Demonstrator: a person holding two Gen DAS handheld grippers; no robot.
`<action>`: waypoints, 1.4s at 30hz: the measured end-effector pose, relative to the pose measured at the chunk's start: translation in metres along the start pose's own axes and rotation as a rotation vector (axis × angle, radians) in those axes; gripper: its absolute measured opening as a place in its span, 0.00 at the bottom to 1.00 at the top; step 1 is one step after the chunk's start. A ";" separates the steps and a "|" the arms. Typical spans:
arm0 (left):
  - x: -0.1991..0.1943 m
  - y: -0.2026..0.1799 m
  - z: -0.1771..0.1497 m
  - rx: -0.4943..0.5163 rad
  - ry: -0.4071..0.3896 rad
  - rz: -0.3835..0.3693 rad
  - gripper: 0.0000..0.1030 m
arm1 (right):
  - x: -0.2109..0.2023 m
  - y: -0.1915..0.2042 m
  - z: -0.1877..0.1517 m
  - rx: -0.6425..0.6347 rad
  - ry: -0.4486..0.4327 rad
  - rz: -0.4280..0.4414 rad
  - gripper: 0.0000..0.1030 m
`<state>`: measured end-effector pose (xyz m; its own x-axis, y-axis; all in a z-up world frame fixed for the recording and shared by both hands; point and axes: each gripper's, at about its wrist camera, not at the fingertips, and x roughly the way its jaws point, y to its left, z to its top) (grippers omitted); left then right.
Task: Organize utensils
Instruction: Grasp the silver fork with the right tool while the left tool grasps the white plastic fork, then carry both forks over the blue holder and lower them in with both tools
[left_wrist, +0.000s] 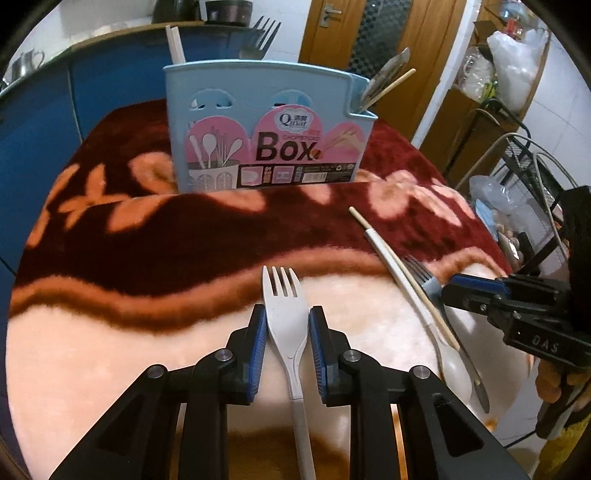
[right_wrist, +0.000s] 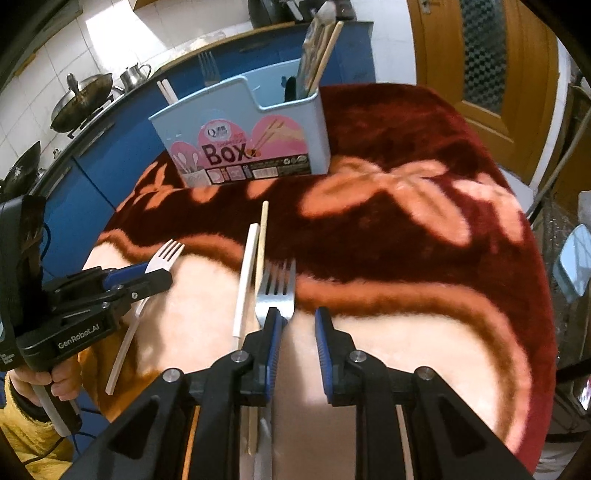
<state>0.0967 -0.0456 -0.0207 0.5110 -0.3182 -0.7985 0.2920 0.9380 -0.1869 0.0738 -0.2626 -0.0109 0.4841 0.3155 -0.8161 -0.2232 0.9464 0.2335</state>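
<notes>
A white plastic fork (left_wrist: 286, 332) lies tines-forward on the plush cloth, and my left gripper (left_wrist: 286, 314) is shut on its neck. The right wrist view shows that same gripper (right_wrist: 162, 275) holding the fork (right_wrist: 164, 254) at the left. A metal fork (right_wrist: 277, 291) lies partly under the left finger of my right gripper (right_wrist: 297, 314). That gripper's jaws stand a little apart with nothing between them. Beside the metal fork lie a white spoon (right_wrist: 245, 284) and a wooden chopstick (right_wrist: 263, 236). A light blue utensil box (left_wrist: 258, 92) stands at the table's far side and holds a fork and chopsticks.
The round table carries a dark red and pink flowered cloth (left_wrist: 184, 240). Blue cabinets with woks (right_wrist: 81, 99) run behind it, and a wooden door (right_wrist: 480, 55) is at the far right. A wire rack (left_wrist: 524, 166) stands off the table's right edge. A person's hand in a yellow sleeve (right_wrist: 37, 424) holds the left gripper.
</notes>
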 end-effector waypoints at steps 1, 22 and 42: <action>0.000 0.002 0.000 -0.005 0.011 -0.010 0.23 | 0.002 0.000 0.003 0.002 0.011 0.007 0.22; 0.016 0.031 0.007 -0.163 0.145 -0.336 0.04 | 0.019 -0.022 0.026 0.177 0.138 0.273 0.04; -0.070 0.016 0.034 -0.041 -0.307 -0.112 0.03 | -0.058 -0.003 0.017 0.086 -0.359 0.201 0.03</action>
<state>0.0931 -0.0136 0.0513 0.6988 -0.4407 -0.5634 0.3306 0.8975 -0.2920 0.0605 -0.2821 0.0443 0.7057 0.4842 -0.5172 -0.2792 0.8610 0.4250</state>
